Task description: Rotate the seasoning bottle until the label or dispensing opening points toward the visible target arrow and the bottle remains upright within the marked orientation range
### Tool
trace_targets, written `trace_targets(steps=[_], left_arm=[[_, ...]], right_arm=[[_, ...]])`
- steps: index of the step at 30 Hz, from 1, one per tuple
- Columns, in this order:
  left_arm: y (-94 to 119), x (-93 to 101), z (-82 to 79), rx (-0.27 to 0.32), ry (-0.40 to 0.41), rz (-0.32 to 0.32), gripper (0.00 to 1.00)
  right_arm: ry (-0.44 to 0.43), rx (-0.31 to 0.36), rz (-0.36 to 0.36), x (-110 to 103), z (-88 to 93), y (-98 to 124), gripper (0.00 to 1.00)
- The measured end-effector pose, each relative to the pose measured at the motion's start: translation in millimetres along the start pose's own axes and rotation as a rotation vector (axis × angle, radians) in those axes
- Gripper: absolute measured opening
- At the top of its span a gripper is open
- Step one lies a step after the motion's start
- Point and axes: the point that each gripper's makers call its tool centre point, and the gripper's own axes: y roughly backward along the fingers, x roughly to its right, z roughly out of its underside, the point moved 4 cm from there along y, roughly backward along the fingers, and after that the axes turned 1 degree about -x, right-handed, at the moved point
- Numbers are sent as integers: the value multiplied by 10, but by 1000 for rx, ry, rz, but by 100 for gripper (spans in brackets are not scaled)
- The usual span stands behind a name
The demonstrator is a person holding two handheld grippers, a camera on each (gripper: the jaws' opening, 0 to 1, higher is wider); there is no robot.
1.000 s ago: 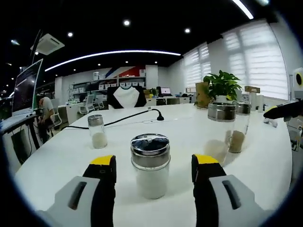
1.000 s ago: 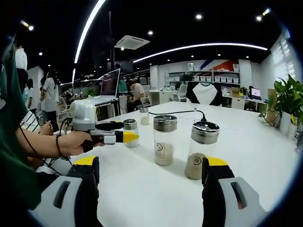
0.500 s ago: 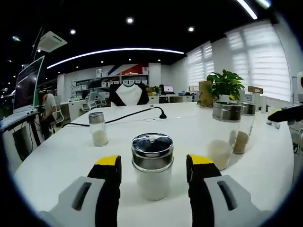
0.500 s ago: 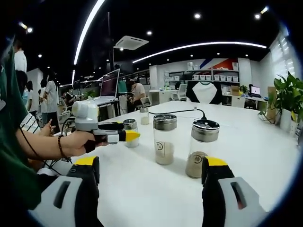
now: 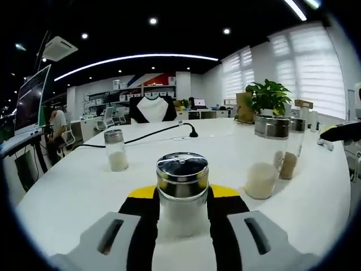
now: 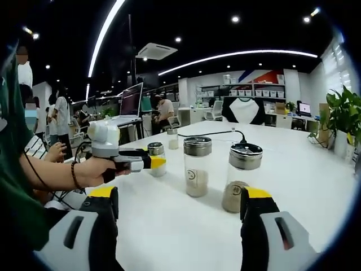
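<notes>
In the left gripper view the left claw (image 5: 181,199) is closed on the seasoning bottle (image 5: 182,192), its two black jaws with yellow tips pressed against either side of the glass body. The bottle stands upright on the white surface (image 5: 73,186), nearest of all the containers; it has a shiny metal shaker lid and is filled with a white powder to just under the lid.

In the right gripper view the right claw (image 6: 183,206) is open, jaws wide apart with nothing between them, hovering over the surface (image 6: 186,237). The same left claw (image 6: 153,161) comes in from the left there, held by a person's hand (image 6: 90,171) with a bracelet at the wrist, its yellow tips around the small bottle's lower part.

Farther on stand two taller glass jars with metal lids. One tall jar (image 6: 197,166) carries a round label and holds a shallow layer of pale grains at the bottom; the other tall jar (image 6: 241,176) holds a low heap of brownish powder. They stand near each other, apart from the gripped bottle.

Beyond, a small shaker (image 5: 116,150) with a metal cap, about half full of white powder, stands alone near a black cable (image 5: 152,134) that runs across the surface. At the far edge sits a potted plant (image 5: 265,99)
</notes>
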Motion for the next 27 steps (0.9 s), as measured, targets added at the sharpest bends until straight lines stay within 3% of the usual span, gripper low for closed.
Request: trace_targets(steps=[27], left_arm=[[-18,-14,5,14,-1,58,34]], right_arm=[[1,-22,-1,-12,44,-35,92]])
